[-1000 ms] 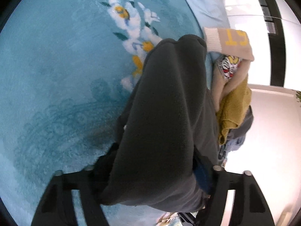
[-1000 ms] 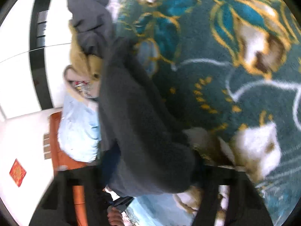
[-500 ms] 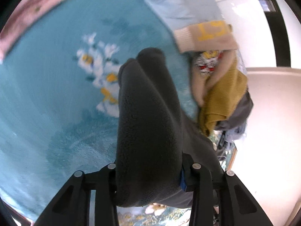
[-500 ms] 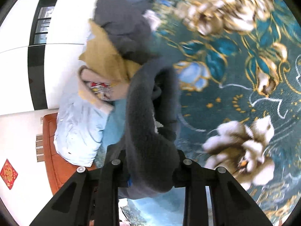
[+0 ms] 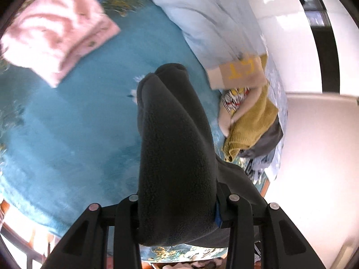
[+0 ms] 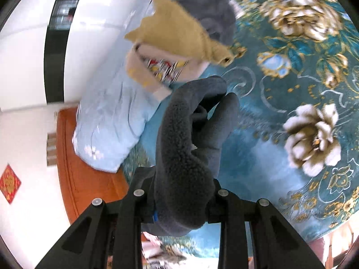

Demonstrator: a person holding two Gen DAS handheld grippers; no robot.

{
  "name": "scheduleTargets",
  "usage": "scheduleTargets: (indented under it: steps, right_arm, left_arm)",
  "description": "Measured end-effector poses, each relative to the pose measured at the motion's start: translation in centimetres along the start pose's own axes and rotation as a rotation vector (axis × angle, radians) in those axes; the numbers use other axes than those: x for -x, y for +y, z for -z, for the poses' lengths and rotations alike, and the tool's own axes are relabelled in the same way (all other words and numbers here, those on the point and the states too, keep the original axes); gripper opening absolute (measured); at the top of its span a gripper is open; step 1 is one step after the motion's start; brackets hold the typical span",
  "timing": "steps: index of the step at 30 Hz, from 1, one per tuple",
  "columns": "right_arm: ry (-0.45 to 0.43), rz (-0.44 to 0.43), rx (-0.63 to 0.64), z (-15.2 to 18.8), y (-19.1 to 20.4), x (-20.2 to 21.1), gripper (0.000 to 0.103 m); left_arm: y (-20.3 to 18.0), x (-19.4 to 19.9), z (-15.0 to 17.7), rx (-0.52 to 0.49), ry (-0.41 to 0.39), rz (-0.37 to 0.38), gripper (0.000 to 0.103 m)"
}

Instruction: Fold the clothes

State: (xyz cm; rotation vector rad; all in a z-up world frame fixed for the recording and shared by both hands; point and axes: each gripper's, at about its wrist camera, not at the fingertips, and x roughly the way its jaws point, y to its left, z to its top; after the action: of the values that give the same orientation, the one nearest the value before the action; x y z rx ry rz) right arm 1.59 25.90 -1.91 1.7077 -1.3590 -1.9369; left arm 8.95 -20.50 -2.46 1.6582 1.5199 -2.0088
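A dark grey fleece garment (image 5: 177, 157) is clamped by the left gripper (image 5: 179, 204) and the right gripper (image 6: 179, 199) alike, held bunched above the teal floral bedspread (image 6: 291, 89), near a heap of unfolded clothes (image 5: 249, 116).

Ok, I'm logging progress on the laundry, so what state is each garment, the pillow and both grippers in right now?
Dark grey fleece: bunched, lifted, gripped at both ends.
Left gripper: shut on the fleece.
Right gripper: shut on the fleece.
Pink garment: folded, lying flat on the bedspread.
Mustard sweater: crumpled, unfolded in the pile.
Beige printed top: crumpled in the pile.
Light blue pillow: lying at the bed's edge.
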Motion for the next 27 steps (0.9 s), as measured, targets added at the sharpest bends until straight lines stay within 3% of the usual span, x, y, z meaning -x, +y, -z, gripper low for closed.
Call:
scheduleTargets:
  steps: [9,14,19,27]
  right_arm:
    - [0.173,-0.006,0.166,2.4,7.4,-5.8,0.029]
    - [0.226,0.008,0.236,5.0,11.7,-8.9,0.029]
    - [0.211,0.006,0.268,8.3,16.3,-12.5,0.029]
    - [0.123,-0.009,0.237,14.3,23.5,-19.0,0.029]
  left_arm:
    - [6.6,7.8,-0.1,0.152,-0.104,0.021,0.040]
    - [9.8,11.1,-2.0,0.203,-0.136,0.054,0.040]
    - [13.3,13.8,-6.7,0.206,-0.120,0.083,0.040]
    - [15.7,18.3,-20.0,0.068,-0.037,0.097,0.040]
